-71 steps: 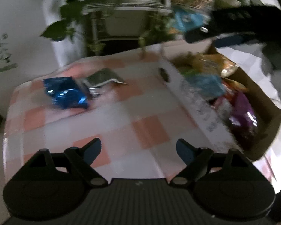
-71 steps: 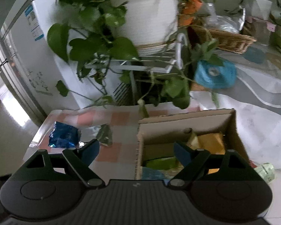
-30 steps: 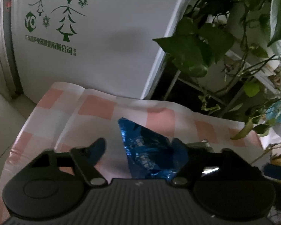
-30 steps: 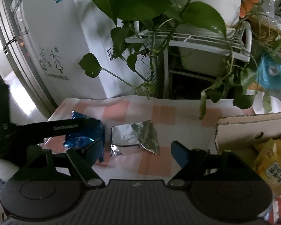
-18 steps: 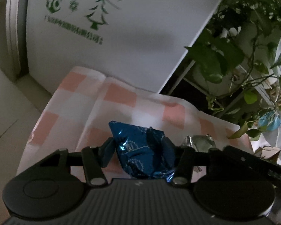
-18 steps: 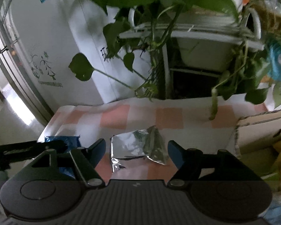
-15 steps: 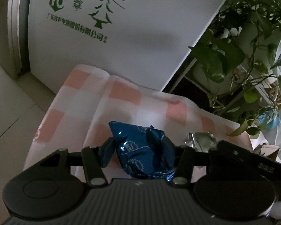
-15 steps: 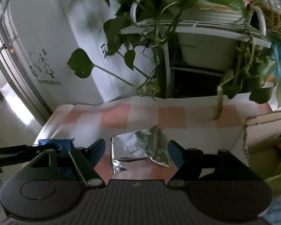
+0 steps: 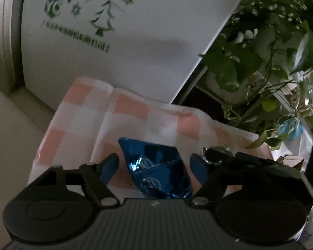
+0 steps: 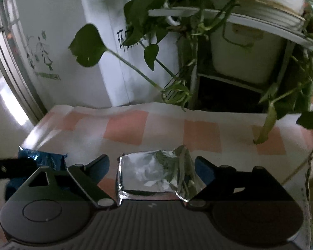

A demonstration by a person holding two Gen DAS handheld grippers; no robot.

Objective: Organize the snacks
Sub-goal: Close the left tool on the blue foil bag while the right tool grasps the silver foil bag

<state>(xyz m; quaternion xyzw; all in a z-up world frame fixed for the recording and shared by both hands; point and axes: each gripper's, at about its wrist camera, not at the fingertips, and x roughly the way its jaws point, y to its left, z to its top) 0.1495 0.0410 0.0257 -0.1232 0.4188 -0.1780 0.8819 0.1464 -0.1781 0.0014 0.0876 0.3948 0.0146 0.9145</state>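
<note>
While the left wrist view stays dim and blurred, the left gripper (image 9: 154, 165) reads as released: its jaws have just been opening, and the blue snack packet (image 9: 158, 170) sits between them on the checked cloth (image 9: 131, 108), apparently untouched. Risk: a skewed closure could pinch only the crinkled right edge and let it slip. From the right wrist view, the right gripper (image 10: 152, 167) is likewise spread, jaws just opened, straddling the silver packet (image 10: 156, 171) near centre. Risk: the foil may crumple or skid off the pads.
</note>
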